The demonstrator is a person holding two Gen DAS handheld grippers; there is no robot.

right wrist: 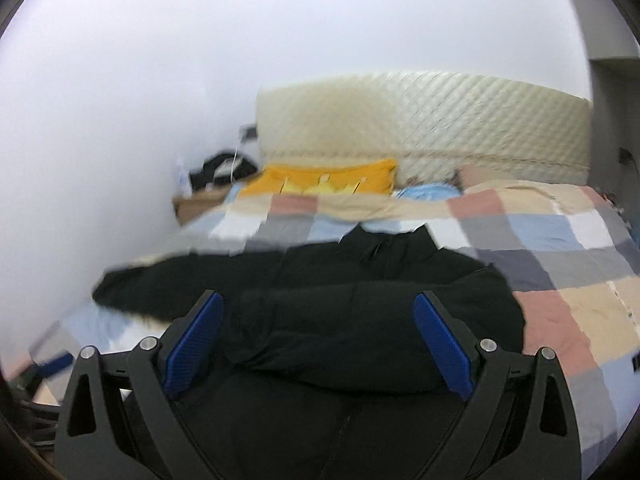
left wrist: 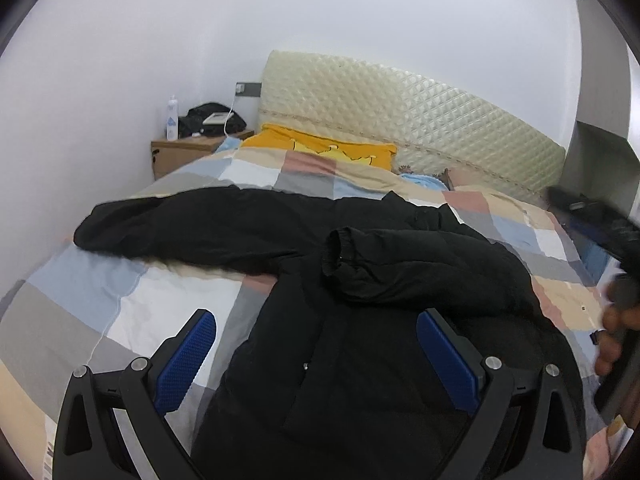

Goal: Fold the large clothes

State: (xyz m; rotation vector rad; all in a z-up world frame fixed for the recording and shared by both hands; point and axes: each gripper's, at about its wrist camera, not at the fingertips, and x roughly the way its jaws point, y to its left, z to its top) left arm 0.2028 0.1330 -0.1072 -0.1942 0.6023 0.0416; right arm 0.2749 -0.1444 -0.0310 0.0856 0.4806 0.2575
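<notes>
Jacket count: You had one black jacket [left wrist: 360,320] before you, lying flat on the checked quilt [left wrist: 100,300] of the bed, collar toward the headboard.
Sleeve count: Two sleeves showed. One sleeve [left wrist: 160,224] stretched out sideways to the left across the quilt; the other sleeve [left wrist: 400,264] lay folded across the jacket's chest, its cuff pointing left.
Bedding count: One yellow pillow [left wrist: 332,148] and one pale blue item beside it, both at the foot of the one quilted headboard [left wrist: 400,120].
Side table count: One wooden bedside table [left wrist: 188,152] stood left of the bed, carrying one white bottle [left wrist: 172,116] and one dark bundle.
Left gripper: Your left gripper [left wrist: 316,356] hung over the lower front of the jacket, angled downward, jaws spread wide. Its blue pads [left wrist: 184,360] stood clear of the fabric and nothing lay pinched between them.
Right gripper: Your right gripper [right wrist: 318,344] was also spread wide and angled downward above the folded sleeve, with no cloth caught in it. This view was blurred.
Right hand pose: In the left wrist view, your right hand [left wrist: 616,340] showed at the right edge, fingers wrapped round the dark handle of its tool, raised above the quilt; blur hid finer detail.
Task item location: The jacket lay mid-bed, free of both claws.
</notes>
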